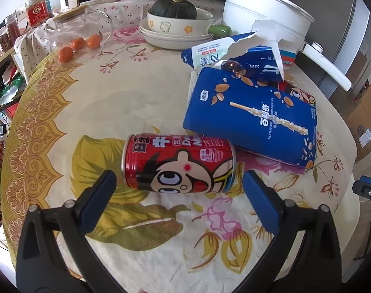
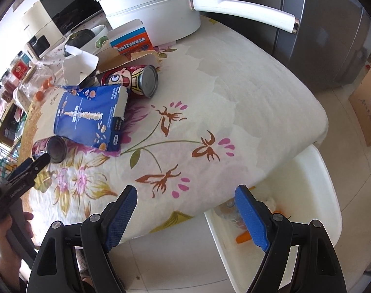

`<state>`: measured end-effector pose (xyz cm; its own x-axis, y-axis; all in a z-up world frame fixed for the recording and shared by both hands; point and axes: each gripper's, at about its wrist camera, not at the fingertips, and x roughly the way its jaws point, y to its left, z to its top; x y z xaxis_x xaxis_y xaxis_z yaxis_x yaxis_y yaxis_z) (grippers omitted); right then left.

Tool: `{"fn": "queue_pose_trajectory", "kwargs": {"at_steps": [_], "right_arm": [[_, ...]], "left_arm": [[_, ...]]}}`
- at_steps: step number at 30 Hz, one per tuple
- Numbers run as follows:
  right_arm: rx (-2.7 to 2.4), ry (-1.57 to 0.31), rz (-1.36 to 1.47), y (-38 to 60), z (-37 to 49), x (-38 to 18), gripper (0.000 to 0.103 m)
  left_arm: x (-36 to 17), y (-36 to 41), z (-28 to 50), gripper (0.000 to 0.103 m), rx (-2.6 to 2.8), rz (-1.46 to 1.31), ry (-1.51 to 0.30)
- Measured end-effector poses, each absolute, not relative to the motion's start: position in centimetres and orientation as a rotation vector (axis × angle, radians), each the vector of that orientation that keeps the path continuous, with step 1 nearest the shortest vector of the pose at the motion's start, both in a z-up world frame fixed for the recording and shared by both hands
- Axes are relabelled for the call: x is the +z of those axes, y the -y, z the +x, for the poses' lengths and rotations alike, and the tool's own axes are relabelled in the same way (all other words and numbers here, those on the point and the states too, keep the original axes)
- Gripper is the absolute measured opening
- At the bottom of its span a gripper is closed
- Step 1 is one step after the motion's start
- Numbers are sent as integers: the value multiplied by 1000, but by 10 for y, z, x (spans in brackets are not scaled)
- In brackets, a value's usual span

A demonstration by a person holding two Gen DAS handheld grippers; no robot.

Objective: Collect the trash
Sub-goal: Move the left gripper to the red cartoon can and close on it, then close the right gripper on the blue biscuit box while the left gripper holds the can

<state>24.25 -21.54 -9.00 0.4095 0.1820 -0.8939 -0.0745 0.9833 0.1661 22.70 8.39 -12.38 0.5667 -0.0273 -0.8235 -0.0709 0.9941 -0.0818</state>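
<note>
While it lies on its side on the floral cloth worktop (image 1: 136, 97), the glossy red metal can (image 1: 178, 164) points its long axis sideways between the wide-open left tool (image 1: 179, 178); the right tool (image 2: 186, 194) gapes empty.

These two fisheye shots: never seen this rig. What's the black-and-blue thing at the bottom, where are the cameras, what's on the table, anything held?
There is no robot arm. A person holds a pair of hand-held tongs in each hand, and each has a camera looking forward along its two blue-padded fingers.

The left wrist view shows the left tongs open, empty, with a red cartoon-printed drink can lying on its side just ahead between the fingers, untouched as far as I can tell. Behind it lie a flat blue snack box, torn cartons and a white electric pot on the floral tablecloth.

The right wrist view shows the right tongs open and empty over the table edge, above a white bin on the floor that already holds some scraps. A second red can lies behind the box.
</note>
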Motion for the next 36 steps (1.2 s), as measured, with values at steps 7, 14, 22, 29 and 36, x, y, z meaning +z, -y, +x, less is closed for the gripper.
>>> {"fn": "queue_pose_trajectory", "kwargs": {"at_steps": [7, 14, 22, 29, 36], "right_arm": [[205, -1128, 152, 209, 258, -89, 84], [249, -1110, 168, 190, 271, -92, 84], [381, -1067, -19, 144, 272, -76, 84], [609, -967, -424, 78, 277, -67, 91], [698, -941, -811, 26, 286, -82, 99]], "left_arm": [[-128, -95, 236, 102, 24, -174, -948], [-134, -106, 237, 92, -22, -261, -946], [-127, -118, 223, 92, -35, -325, -996], [-108, -154, 196, 91, 3, -420, -997], [-104, -176, 180, 91, 2, -488, -992]]}}
